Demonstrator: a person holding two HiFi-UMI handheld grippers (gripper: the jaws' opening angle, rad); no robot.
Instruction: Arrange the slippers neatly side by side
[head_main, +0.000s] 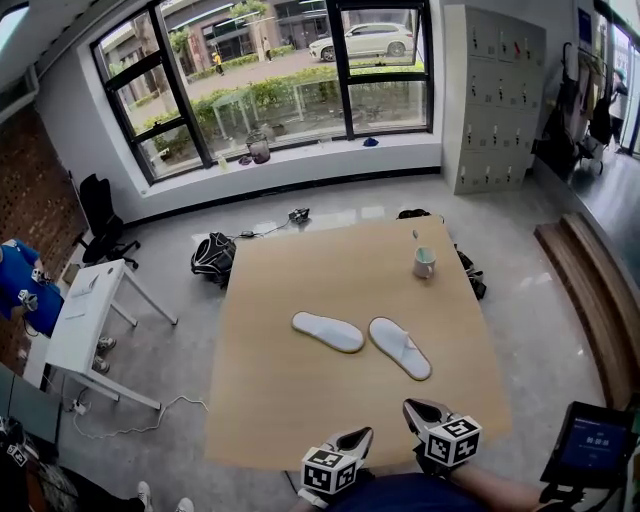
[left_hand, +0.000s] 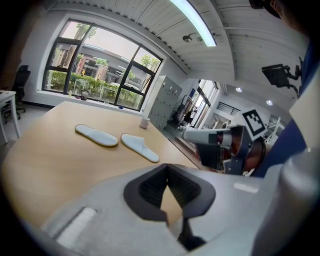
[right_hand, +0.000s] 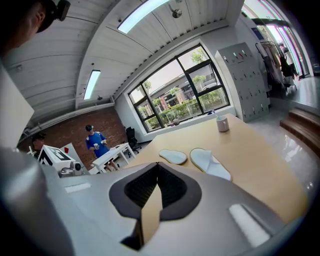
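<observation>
- Slippers of flat white fabric, a pair, lying on the pale wooden worktop (head_main: 290, 420) at mid-frame in the head view.
- Left-hand slipper (head_main: 328, 332) slanted from upper left to lower right. No upper to be made out on it.
- Right-hand slipper (head_main: 400, 348) just beside it, slanted more steeply, its closed upper at the lower-right end.
- Near each other but not touching, with a strip of bare worktop between. Not parallel, and ends not level.
- White ceramic mug (head_main: 424, 262) upright toward the upper right of the worktop, well apart from the pair.
- Left gripper (left_hand: 168, 172) at the lower centre of the head view, by the worktop's near edge. Clenched, pads tip to tip, nothing grasped.
- Right gripper (right_hand: 157, 167) just right of it, likewise clenched and empty, well short of the slippers.
- Black bag (head_main: 212, 256) on the grey floor beyond the worktop's upper-left corner.
- Small white table (head_main: 85, 320) at frame left, with a person in a blue top (head_main: 18, 285) at the left edge.
</observation>
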